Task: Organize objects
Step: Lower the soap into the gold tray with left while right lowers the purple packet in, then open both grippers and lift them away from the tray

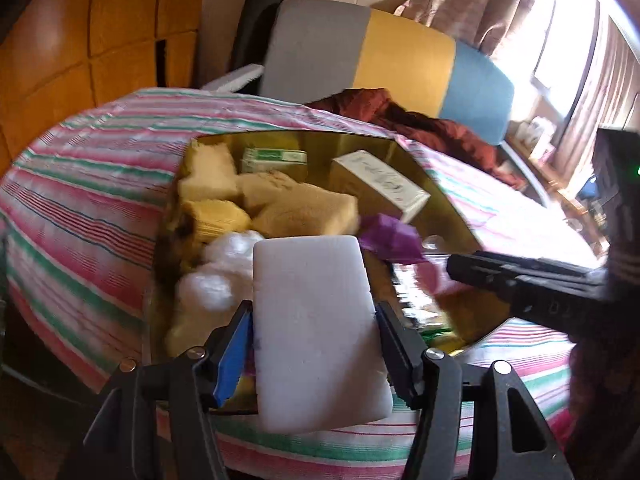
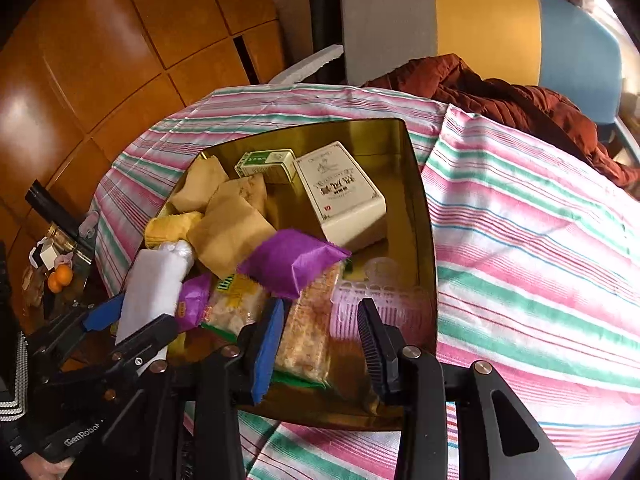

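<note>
A gold tin box [image 1: 404,152] [image 2: 416,200] sits on the striped tablecloth, full of packets. My left gripper [image 1: 314,344] is shut on a white rectangular block [image 1: 316,328], held over the box's near left part; it also shows in the right wrist view [image 2: 150,288]. My right gripper [image 2: 320,340] is open and empty above the box's near edge, over a clear snack pack [image 2: 308,328] and a pink comb [image 2: 372,304]. Inside lie a purple packet [image 2: 292,260], tan packets [image 2: 228,228], a white carton [image 2: 344,196] and a green-white carton [image 2: 266,164].
The striped tablecloth [image 2: 520,240] covers the table. A grey-yellow-blue chair [image 2: 480,20] with a red-brown garment [image 2: 500,100] stands behind. Wooden panels [image 2: 100,60] line the left. A low side surface with oranges [image 2: 60,276] is at far left.
</note>
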### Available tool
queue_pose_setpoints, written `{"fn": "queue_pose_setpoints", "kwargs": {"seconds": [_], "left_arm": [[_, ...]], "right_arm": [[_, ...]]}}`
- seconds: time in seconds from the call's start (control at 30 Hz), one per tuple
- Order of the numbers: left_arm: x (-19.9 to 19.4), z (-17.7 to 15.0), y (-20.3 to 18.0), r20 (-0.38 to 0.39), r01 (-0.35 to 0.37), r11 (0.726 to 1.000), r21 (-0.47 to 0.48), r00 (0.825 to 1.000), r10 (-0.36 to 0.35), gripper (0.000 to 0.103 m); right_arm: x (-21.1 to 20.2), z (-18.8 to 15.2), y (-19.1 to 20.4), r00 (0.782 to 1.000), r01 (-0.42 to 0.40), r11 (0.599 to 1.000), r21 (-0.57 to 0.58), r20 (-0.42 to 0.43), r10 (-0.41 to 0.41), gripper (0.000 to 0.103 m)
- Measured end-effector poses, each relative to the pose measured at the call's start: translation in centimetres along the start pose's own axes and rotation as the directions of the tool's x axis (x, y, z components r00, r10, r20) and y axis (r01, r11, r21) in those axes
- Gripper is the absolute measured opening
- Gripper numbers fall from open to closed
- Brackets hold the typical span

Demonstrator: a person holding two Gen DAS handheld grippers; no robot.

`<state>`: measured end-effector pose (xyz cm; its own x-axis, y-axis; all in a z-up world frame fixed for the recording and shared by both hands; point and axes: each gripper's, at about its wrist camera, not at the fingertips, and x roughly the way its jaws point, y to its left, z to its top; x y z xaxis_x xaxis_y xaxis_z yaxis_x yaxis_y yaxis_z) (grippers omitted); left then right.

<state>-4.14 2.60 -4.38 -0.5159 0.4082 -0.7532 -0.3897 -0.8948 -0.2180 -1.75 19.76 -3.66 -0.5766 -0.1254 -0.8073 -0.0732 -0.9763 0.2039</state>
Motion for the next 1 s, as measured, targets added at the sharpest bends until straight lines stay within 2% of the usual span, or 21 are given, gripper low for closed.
{"fn": "queue_pose_setpoints", "kwargs": {"seconds": [0.17,0.3,0.4,0.47,0.6,0.87,1.0], "left_arm": [[1.6,-0.1,-0.6,-0.032,0.02,1.0,0.022,0.999,-0.02,0.06],[2.4,-0.1,-1.6,-0.009,-0.054,0.994,0.092,0.998,0.055,0.061],[3.3,0.4,-1.5,0.004,-0.105,0.989,0.107,0.994,0.106,0.061],[3.4,0.6,-1.4,0.001,-0.102,0.99,0.101,0.995,0.103,0.06],[2.2,1.0,-0.4,-0.013,-0.03,0.999,0.045,0.999,0.031,0.061],[-2.5,1.3,2.5,0.058,-0.047,0.999,-0.006,0.997,0.047,0.061],[-3.6,0.7,3.1,0.061,-0.055,0.998,0.0,0.997,0.055,0.06]], "right_arm": [[-0.3,-0.6,-0.5,1.0,0.03,0.999,0.023,0.008,-0.03,0.047],[-0.9,-1.0,-1.0,0.998,0.052,0.998,0.039,0.017,-0.053,0.05],[-1.1,-1.2,-1.3,0.998,0.058,0.997,0.044,0.02,-0.059,0.051],[-1.1,-1.4,-1.3,0.998,0.06,0.997,0.043,0.019,-0.061,0.051],[-1.0,-1.7,-1.1,0.998,0.058,0.998,0.037,0.017,-0.058,0.055],[-1.3,-2.5,0.0,0.998,0.048,0.999,0.013,0.029,-0.048,0.062],[-1.4,-2.8,0.2,0.999,0.043,0.999,0.011,0.031,-0.044,0.066]]}}
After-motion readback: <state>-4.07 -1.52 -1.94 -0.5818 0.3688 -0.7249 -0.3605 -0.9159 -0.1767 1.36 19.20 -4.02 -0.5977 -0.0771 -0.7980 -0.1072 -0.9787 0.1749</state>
